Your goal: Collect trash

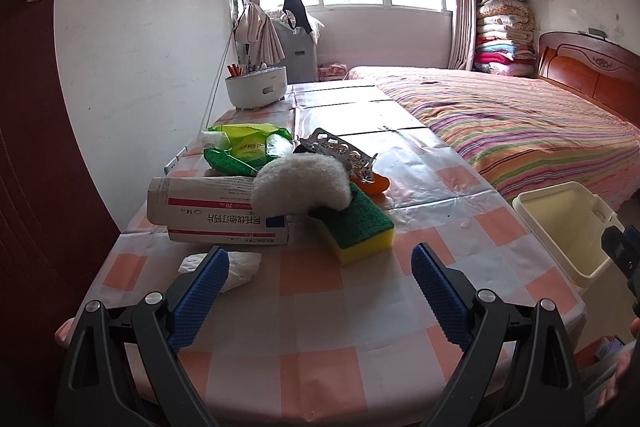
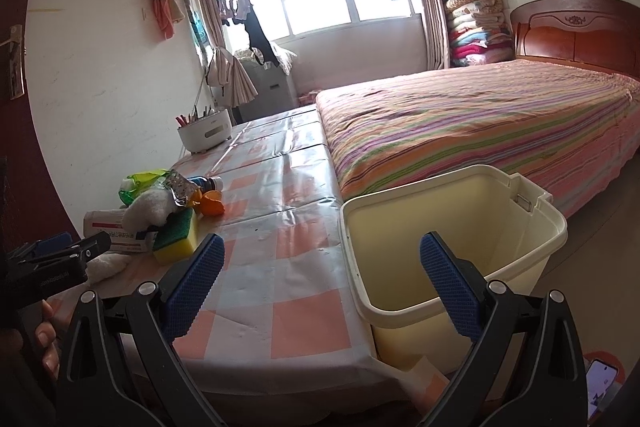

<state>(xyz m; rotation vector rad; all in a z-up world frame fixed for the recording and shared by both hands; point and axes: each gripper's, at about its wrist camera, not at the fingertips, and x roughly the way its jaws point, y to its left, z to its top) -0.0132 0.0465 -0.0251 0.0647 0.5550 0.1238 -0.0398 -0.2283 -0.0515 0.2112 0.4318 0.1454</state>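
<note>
Heaping on checked table (image 1: 320,307), sponge (image 1: 360,223), medicine boxes (image 1: 200,211), cream bin (image 2: 460,247) empty

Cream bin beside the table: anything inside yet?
The cream bin looks empty: bare inner walls and a bare stretch of floor show in the right wrist view. The near rim and the right claw cover the closest part of the floor, so that corner cannot be checked.

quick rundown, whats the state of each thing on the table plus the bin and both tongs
left tongs: open, holding nothing
right tongs: open, holding nothing
bin: open top, looks empty, beside the table
medicine boxes: stacked, lying flat
sponge: lying flat, green side up
white fluffy pad: resting on the boxes and sponge
blister pack: crumpled
tissue: crumpled, lying on the table
</note>
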